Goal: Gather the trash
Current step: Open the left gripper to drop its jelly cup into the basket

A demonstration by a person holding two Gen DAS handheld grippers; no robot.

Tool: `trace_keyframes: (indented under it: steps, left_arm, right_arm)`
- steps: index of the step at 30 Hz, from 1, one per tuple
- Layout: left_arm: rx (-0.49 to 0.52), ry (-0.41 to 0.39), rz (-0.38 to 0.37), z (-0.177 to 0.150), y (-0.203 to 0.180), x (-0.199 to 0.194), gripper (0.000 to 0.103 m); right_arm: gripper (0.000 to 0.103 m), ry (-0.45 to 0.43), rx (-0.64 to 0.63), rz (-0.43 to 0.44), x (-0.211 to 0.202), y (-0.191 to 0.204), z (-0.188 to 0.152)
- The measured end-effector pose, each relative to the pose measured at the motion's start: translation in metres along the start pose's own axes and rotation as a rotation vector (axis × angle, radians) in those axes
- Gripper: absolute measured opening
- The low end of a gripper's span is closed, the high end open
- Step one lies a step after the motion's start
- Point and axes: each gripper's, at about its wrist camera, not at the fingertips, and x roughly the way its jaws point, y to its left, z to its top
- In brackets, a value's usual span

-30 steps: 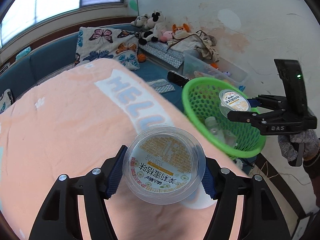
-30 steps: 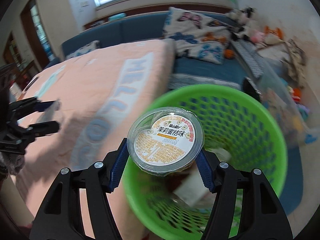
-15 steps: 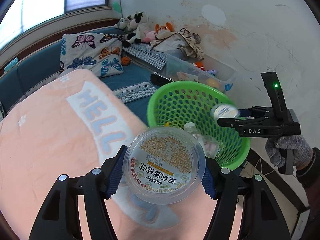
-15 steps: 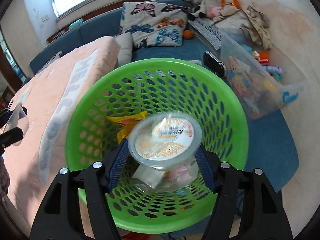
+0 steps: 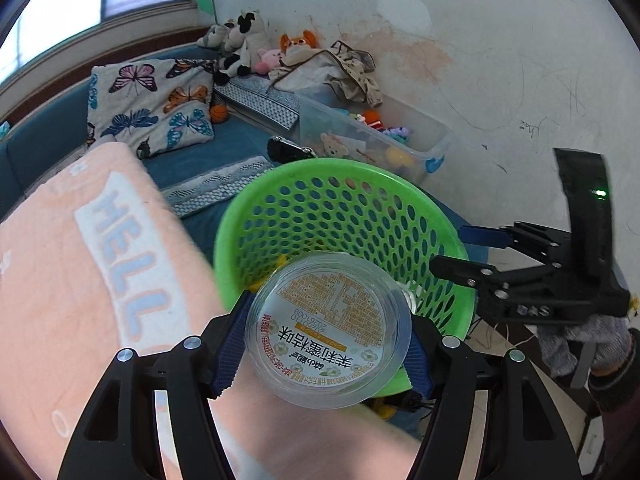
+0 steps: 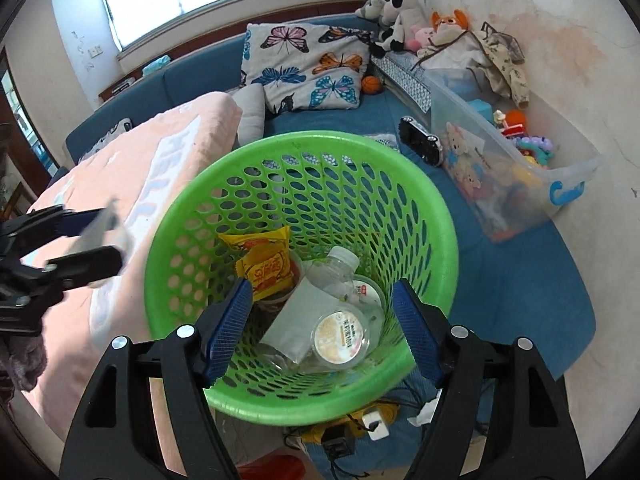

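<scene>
Now left tool [image 5: 324, 344] clamps cup [image 5: 328, 330] beside basket [image 5: 248, 200].

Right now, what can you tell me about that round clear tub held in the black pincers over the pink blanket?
The clear plastic tub is round and shallow, with a printed lid label: orange text blocks, a white band with black Chinese characters and a date stamp. It sits lid toward the camera, clamped at its sides between the blue-padded fingers of the left gripper. It hangs at the near rim of the green basket, beside the pink blanket, touching nothing else visible.
</scene>
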Motion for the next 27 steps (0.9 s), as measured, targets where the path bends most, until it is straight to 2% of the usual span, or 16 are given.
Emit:
trace_keyframes:
  steps: [7, 11, 16, 27]
  left_arm:
    - [-0.001, 0.033, -0.02, 0.006, -0.017, 0.019, 0.065]
    - [-0.005, 0.037, -0.027, 0.006, -0.021, 0.022, 0.071]
    - [-0.003, 0.029, -0.035, 0.005, -0.024, 0.019, 0.071]
    - [-0.038, -0.055, 0.014, -0.015, -0.013, -0.036, 0.077]
  right_arm:
    - [0.074, -0.026, 0.014, 0.009, -0.018, -0.006, -0.009]
    - [0.074, -0.027, 0.022, 0.013, -0.022, -0.009, -0.014]
    - [0.074, -0.034, 0.032, 0.024, -0.028, -0.006, -0.02]
    - [0.076, -0.077, 0.015, 0.051, -0.052, 0.024, -0.034]
